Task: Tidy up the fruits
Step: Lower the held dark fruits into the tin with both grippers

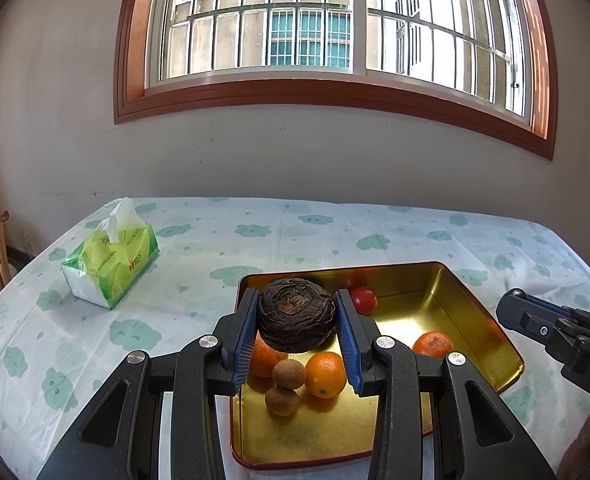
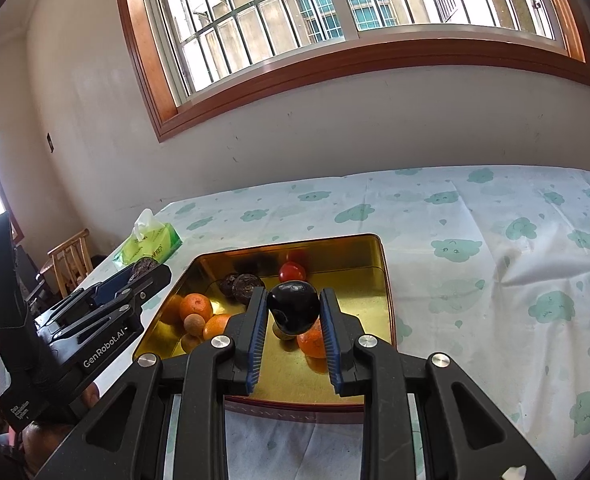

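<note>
Left claw (image 1: 297, 316) clamping wrinkled dark fruit (image 1: 296, 314).

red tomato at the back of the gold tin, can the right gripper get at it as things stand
Probably not yet: the right gripper is already shut on a glossy dark purple fruit, so its fingers are occupied, though nothing covers the round red tomato.

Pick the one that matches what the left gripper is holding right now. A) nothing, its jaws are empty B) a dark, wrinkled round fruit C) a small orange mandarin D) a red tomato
B. In the left wrist view the left gripper has its jaws closed on a dark wrinkled fruit, held above the gold tray, while the mandarins and the tomato lie in the tray.
</note>
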The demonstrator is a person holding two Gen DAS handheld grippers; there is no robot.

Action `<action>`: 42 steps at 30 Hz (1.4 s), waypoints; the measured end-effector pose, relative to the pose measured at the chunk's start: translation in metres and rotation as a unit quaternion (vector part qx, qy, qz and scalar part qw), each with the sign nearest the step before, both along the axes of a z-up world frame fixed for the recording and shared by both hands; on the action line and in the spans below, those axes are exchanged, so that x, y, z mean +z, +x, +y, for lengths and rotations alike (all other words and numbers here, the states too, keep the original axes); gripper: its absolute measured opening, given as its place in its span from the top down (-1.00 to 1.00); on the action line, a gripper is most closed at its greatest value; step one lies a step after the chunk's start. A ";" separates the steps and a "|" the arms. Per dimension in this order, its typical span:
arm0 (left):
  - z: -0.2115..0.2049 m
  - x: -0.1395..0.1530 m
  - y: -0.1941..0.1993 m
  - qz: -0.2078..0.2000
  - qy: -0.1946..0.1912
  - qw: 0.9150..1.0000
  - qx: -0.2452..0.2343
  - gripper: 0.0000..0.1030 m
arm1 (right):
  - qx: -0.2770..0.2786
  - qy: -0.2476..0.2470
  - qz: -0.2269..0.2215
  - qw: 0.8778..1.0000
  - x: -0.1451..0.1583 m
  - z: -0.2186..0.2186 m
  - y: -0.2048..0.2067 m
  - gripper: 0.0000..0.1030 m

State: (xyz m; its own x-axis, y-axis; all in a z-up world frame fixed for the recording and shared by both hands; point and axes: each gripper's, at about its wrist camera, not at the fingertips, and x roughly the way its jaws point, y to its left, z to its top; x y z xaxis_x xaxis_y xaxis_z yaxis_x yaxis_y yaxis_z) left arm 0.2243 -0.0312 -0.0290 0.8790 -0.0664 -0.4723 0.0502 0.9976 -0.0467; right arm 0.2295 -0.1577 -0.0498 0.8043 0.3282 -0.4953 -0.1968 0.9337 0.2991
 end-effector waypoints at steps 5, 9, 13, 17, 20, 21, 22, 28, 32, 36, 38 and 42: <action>0.000 -0.001 0.004 -0.001 0.003 1.000 -0.001 0.26 | 0.001 0.001 0.002 1.000 -0.001 0.001 0.005 0.53; 0.001 -0.001 0.007 -0.002 0.003 1.000 -0.001 0.26 | 0.002 0.001 0.001 1.000 -0.002 0.002 0.008 0.53; 0.001 -0.001 0.009 -0.002 0.003 1.000 -0.001 0.26 | 0.003 0.001 0.001 1.000 -0.002 0.004 0.010 0.53; 0.000 -0.001 0.012 -0.002 0.004 1.000 -0.002 0.26 | 0.004 0.002 0.003 1.000 -0.003 0.005 0.013 0.53; 0.001 -0.001 0.014 -0.002 0.003 1.000 -0.003 0.25 | 0.005 0.001 0.003 1.000 -0.003 0.005 0.014 0.53; 0.001 -0.002 0.014 -0.002 0.003 1.000 -0.003 0.26 | 0.005 0.001 0.003 1.000 -0.003 0.005 0.014 0.53; 0.001 -0.002 0.015 -0.002 0.003 1.000 -0.003 0.26 | 0.005 0.001 0.003 1.000 -0.004 0.006 0.015 0.53; 0.000 -0.003 0.019 -0.001 0.006 1.000 -0.004 0.26 | 0.007 0.000 0.004 1.000 -0.004 0.007 0.018 0.53; 0.001 -0.004 0.021 -0.001 0.005 1.000 -0.005 0.26 | 0.007 0.000 0.006 1.000 -0.005 0.008 0.020 0.53; 0.001 -0.004 0.022 0.000 0.005 1.000 -0.005 0.26 | 0.009 0.000 0.007 1.000 -0.006 0.008 0.020 0.53; 0.001 -0.005 0.024 0.000 0.006 1.000 -0.005 0.25 | 0.009 0.000 0.009 1.000 -0.007 0.009 0.022 0.53; 0.001 -0.006 0.024 0.001 0.006 1.000 -0.006 0.25 | 0.009 0.000 0.010 1.000 -0.008 0.009 0.024 0.53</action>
